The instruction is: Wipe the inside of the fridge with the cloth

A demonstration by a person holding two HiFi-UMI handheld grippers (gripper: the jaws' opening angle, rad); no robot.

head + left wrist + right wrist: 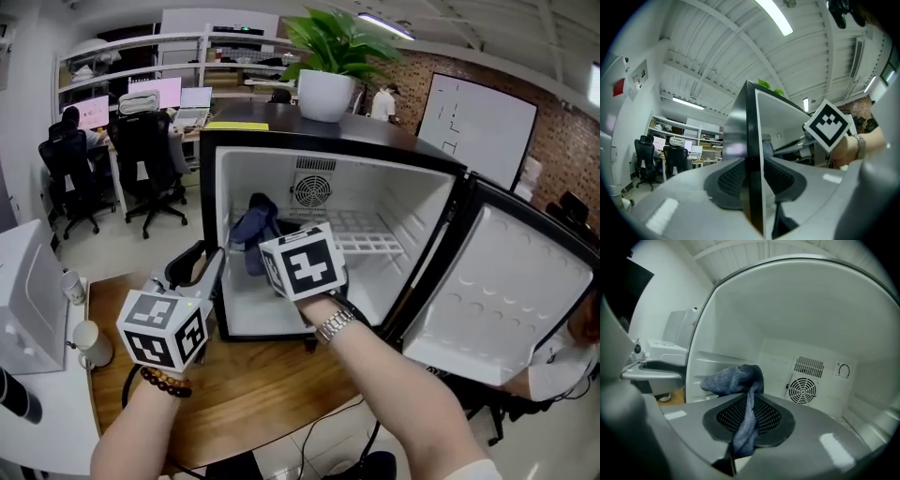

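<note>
A: An open office, then: desks, chairs and lit screens at the far left, a brick wall with a whiteboard at the far right. Where's the work?

B: On the wooden bench (262,384) in the near middle. A small black fridge (427,211) stands on it with a potted plant (328,56) on its roof. Its door (506,291) is swung fully out to the right, so the white inside is open to reach.

A: What's the left hand doing?

B: The left tongs (754,176) are closed on the fridge itself. The dark front edge of its left wall runs straight up between the pads, which sit against it on both sides. I'd take that as bracing, so the light cabinet doesn't slide on the bench under the push of wiping.

A: And the cloth?

B: The blue cloth (733,380) is pinched in the right tongs (747,420). A narrow strand is squeezed between the pads and the bulk is bunched ahead of the tips, which puts a soft wad forward rather than hard plastic. It's inside the fridge on the left side, above the floor and nearer than the round fan grille (312,190) on the back wall.

A: Is it touching the wall?

B: It's just beside the left wall, but I can't tell whether it presses on it. The clean white surfaces don't show how much has been wiped.
</note>
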